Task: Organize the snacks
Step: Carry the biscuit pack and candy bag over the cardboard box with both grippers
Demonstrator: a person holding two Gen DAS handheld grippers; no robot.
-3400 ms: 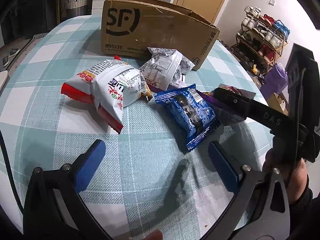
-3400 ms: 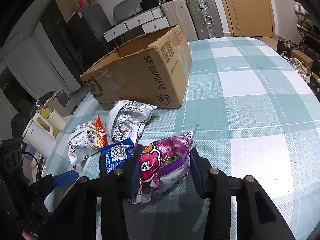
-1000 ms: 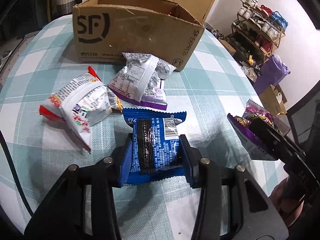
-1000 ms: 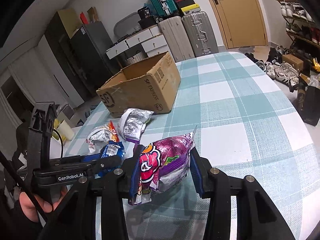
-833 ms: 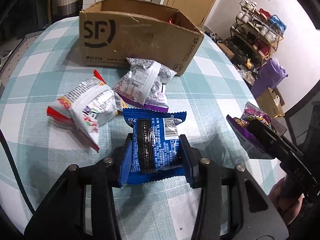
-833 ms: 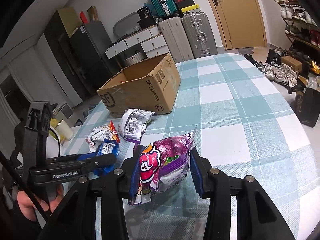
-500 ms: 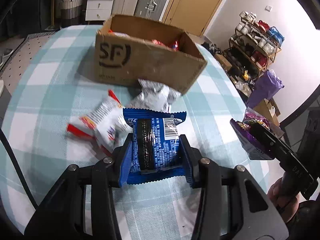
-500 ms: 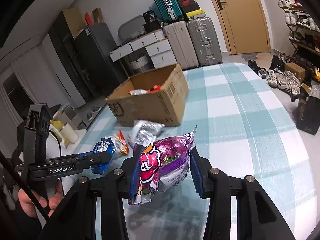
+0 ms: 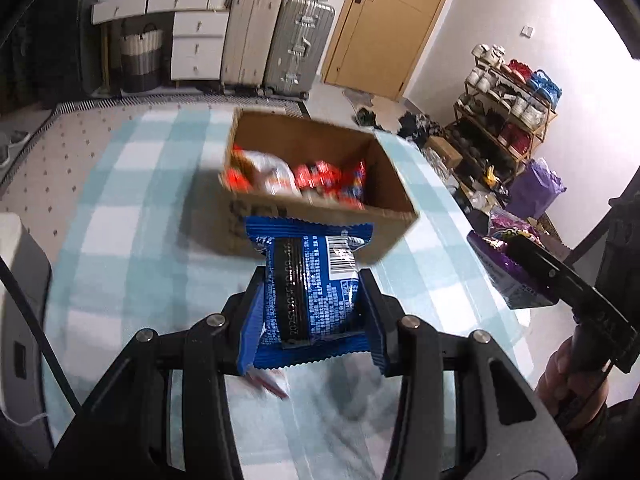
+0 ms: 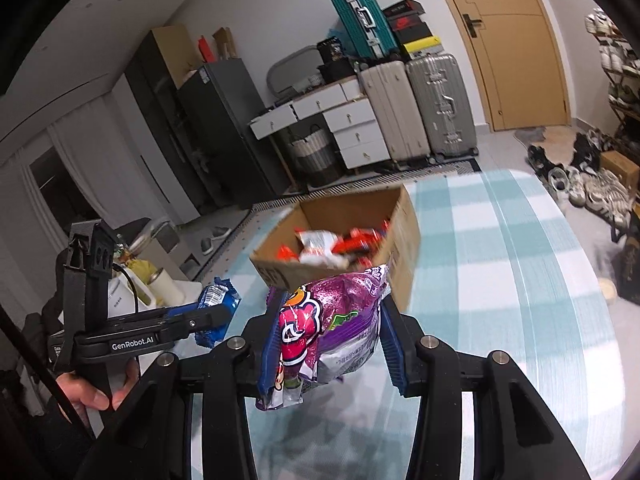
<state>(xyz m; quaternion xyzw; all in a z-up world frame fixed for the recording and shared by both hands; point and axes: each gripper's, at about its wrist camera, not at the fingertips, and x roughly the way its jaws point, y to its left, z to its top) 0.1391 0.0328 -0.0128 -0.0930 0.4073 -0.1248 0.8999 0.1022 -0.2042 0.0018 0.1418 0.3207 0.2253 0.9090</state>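
My left gripper (image 9: 312, 304) is shut on a blue snack pack (image 9: 310, 280) and holds it in the air, just short of the open cardboard box (image 9: 384, 168). The box holds several red and white snack packs (image 9: 308, 178). My right gripper (image 10: 328, 340) is shut on a purple snack bag (image 10: 332, 328), also raised, in front of the same box (image 10: 400, 220). The left gripper and the blue pack (image 10: 216, 300) show at the left of the right wrist view. The right gripper with the purple bag (image 9: 508, 264) shows at the right of the left wrist view.
The table has a teal and white checked cloth (image 9: 120, 240). A white appliance (image 9: 16, 280) stands at its left edge. Suitcases (image 10: 420, 108), drawers and a shoe rack (image 9: 512, 108) stand beyond the table. The other loose snack packs are hidden below the grippers.
Both grippers have risen and moved toward the box with their packs, so the box's inside now shows. The loose packs on the cloth have dropped out of view.
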